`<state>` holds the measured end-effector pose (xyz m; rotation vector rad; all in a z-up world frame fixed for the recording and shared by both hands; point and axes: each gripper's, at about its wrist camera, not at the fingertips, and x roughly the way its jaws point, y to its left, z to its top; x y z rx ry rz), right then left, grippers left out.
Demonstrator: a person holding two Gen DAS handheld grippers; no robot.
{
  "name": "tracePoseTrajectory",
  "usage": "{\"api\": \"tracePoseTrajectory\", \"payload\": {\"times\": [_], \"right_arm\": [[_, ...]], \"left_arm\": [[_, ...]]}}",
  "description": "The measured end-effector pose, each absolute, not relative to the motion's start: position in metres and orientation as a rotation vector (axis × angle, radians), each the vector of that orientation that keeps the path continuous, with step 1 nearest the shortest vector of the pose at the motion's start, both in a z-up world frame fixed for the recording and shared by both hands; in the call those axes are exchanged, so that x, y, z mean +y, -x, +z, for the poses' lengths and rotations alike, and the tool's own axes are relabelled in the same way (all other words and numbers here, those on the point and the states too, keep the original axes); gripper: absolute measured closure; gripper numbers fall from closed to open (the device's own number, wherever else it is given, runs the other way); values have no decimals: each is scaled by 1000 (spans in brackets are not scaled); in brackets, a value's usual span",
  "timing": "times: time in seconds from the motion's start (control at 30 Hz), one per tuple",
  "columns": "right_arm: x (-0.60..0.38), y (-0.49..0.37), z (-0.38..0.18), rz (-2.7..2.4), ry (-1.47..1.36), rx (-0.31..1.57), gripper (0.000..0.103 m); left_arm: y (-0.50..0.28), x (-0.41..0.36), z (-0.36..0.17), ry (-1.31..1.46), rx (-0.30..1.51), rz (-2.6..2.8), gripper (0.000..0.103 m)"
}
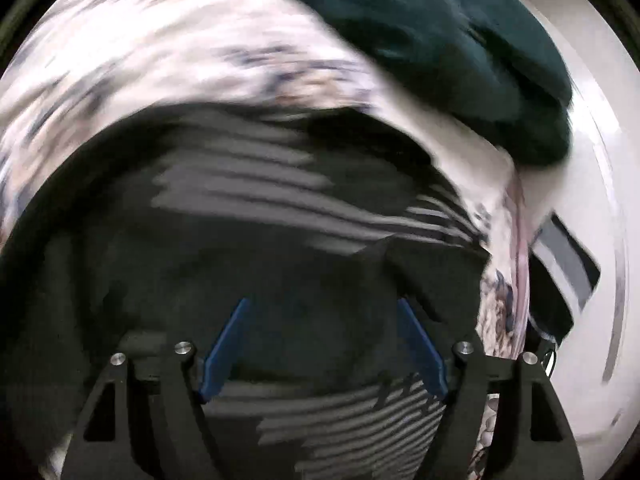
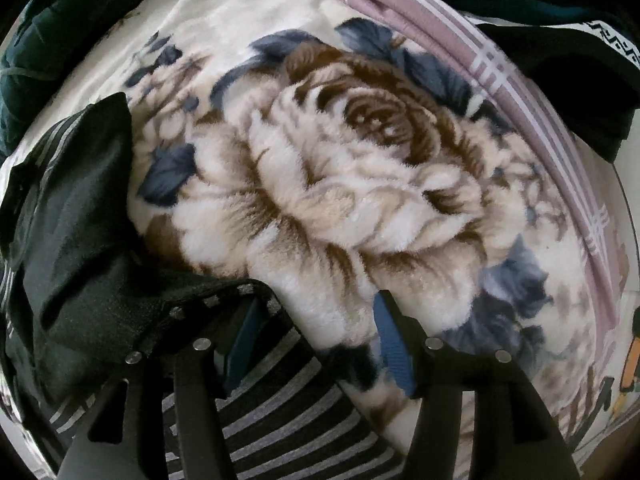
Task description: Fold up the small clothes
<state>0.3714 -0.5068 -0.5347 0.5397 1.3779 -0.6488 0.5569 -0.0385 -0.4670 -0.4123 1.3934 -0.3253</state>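
Striped garment: a small black piece with grey stripes (image 1: 256,208) lay on the blanket and filled the space between and ahead of the left fingers; in the right wrist view its striped part (image 2: 276,412) ran under and between the right fingers, with a plain black fold bunched to the left of the left-hand finger.
Garment detail: a black edge with a dotted trim crossed just ahead of the left-hand finger of the right gripper; the left wrist view was smeared by motion blur, so its folds there could not be read.
Left gripper: the left gripper (image 1: 322,308) had its blue pads (image 1: 224,348) spread wide apart over the dark cloth; whether the tips touched the cloth could not be told.
Right gripper: the right gripper (image 2: 316,300) also stood with its blue pads (image 2: 394,344) held well apart, the left-hand one partly hidden under the black cloth, the right-hand one over bare blanket; nothing was pinched between them.
Blanket: a plush cream blanket with a big brown rose and blue leaves (image 2: 360,184) spread ahead of the right fingers.
Mauve sheet: a mauve cloth with white lines (image 2: 532,120) lay along the blanket's far and right edge.
Dark green cloth: a dark teal heap (image 1: 440,48) sat far ahead and to the right of the left fingers, on the blanket.
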Motion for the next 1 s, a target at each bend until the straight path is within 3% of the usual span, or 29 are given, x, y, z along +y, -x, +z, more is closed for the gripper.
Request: {"api": "tracePoseTrajectory", "payload": {"times": [0.13, 0.3, 0.4, 0.67, 0.73, 0.77, 0.8, 1.0], "right_arm": [[-499, -375, -515, -670, -547, 1362, 42], [-475, -378, -485, -662, -506, 1304, 42], [-456, -385, -482, -649, -453, 1299, 42], [-439, -386, -504, -681, -451, 1328, 42], [-440, -385, -507, -689, -460, 1329, 42], [-439, -385, -508, -693, -460, 1327, 42], [-439, -385, -509, -695, -457, 1327, 42], [-443, -387, -520, -699, -464, 1323, 42]], "left_arm": [[-506, 24, -484, 614, 1423, -130, 28], [-506, 37, -513, 814, 1407, -61, 29], [-527, 29, -512, 781, 1346, -61, 29], [-578, 14, -546, 554, 1409, 21, 31], [-575, 19, -542, 545, 1380, 45, 52], [-573, 21, -539, 529, 1362, 57, 95], [-571, 23, -535, 496, 1354, 83, 101], [-556, 32, -488, 475, 1168, 60, 101]]}}
